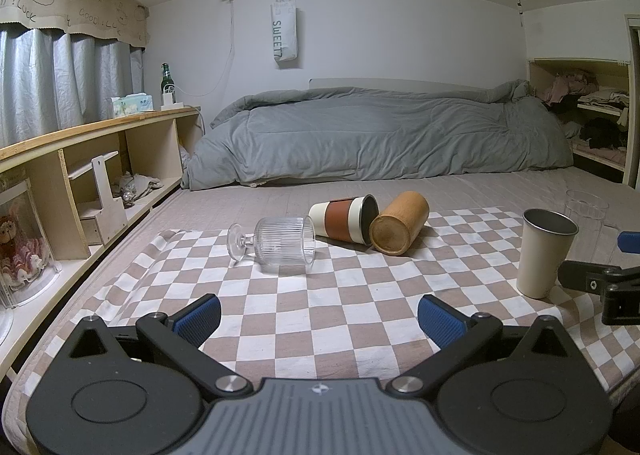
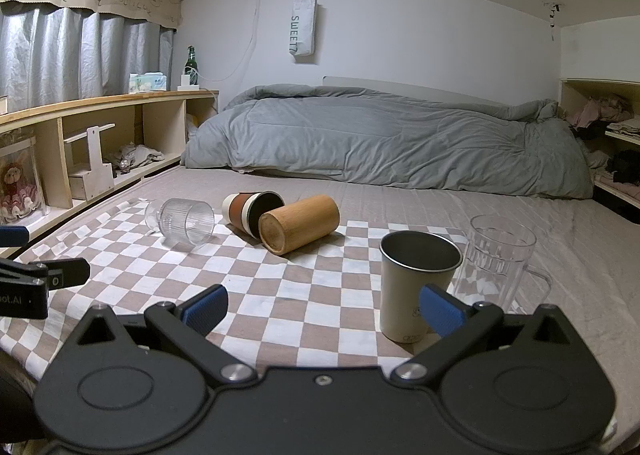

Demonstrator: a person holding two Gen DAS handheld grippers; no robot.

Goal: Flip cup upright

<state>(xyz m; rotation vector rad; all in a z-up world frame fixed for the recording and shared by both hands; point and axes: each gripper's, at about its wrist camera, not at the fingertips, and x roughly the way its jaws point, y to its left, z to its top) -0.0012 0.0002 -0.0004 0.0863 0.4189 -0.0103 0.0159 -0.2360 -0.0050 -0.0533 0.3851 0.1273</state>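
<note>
Three cups lie on their sides on a checkered cloth [image 1: 340, 307]: a ribbed stemmed glass [image 1: 276, 245] [image 2: 182, 225], a cream cup with a brown sleeve [image 1: 346, 217] [image 2: 250, 211], and a wooden cup [image 1: 400, 223] [image 2: 298, 223] touching it. A cream metal cup [image 1: 546, 253] [image 2: 416, 283] and a clear glass mug [image 2: 498, 255] [image 1: 586, 215] stand upright at the right. My left gripper [image 1: 320, 319] is open and empty, short of the ribbed glass. My right gripper [image 2: 324, 309] is open and empty, its right finger [image 2: 442, 313] in front of the metal cup.
The cloth lies on a bed with a grey duvet [image 1: 380, 135] at the back. A wooden shelf unit [image 1: 100, 159] runs along the left. Shelves with clothes [image 1: 592, 115] stand at the right. The other gripper shows at each view's edge [image 1: 600, 283] [image 2: 36, 279].
</note>
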